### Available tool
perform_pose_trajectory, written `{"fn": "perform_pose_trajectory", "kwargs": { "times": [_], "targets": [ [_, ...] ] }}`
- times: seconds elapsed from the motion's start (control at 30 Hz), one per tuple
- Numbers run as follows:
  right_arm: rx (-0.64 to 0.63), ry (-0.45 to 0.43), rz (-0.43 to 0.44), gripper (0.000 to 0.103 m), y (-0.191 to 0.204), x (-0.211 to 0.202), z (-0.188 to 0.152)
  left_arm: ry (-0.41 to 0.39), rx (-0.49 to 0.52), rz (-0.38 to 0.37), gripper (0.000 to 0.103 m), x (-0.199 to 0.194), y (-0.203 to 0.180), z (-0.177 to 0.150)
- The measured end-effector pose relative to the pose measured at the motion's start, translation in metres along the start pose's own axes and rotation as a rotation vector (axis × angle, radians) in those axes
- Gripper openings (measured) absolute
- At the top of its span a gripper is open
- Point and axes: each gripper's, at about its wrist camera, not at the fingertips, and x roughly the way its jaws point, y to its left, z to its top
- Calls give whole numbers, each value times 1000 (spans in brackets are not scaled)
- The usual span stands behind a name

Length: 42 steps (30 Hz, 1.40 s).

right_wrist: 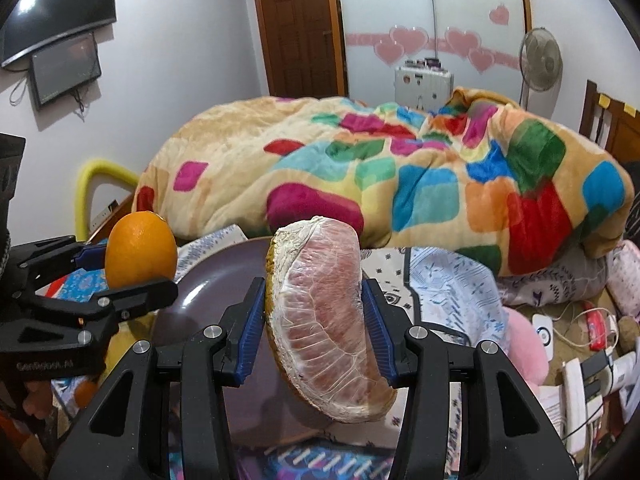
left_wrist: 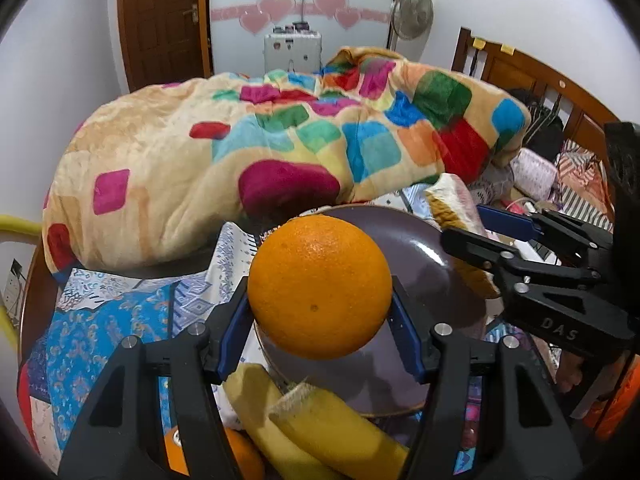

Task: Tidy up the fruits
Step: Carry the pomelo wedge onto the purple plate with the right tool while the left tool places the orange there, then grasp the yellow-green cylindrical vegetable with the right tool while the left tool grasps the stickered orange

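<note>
The left claw [left_wrist: 320,304] is grasping the orange [left_wrist: 319,286] and the right claw [right_wrist: 314,322] is clamping the pomelo wedge [right_wrist: 326,320], both hovering directly over the purple plate [left_wrist: 416,252], wedge long axis upright.

The letters "DAS" stand in pale relief on the black body of the right gripper [left_wrist: 500,236], seen from the left wrist view. From the right wrist view, the black body of the left gripper [right_wrist: 124,268] carries a faint pale line that seems to begin "Gen" and end "AI"; its middle is too blurred to read. No other writing is legible.
</note>
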Motion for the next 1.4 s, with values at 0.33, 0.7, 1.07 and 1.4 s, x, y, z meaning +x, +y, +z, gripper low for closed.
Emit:
{"fn": "perform_pose_trajectory", "kwargs": {
  "times": [0.33,0.7,1.07,1.4],
  "targets": [
    [-29,74,-32,45,6,25,1,99,0,16,63,37,2,2],
    [-48,68,-50,46,9,24,2,145,-59,-3,63,50,14,-2],
    [-34,-17,-70,52,8,-13,2,30,-3,36,87,19,3,3],
    [-28,-90,-75,52,24,-55,0,-90,18,86,87,-47,-1,-7]
  ]
}}
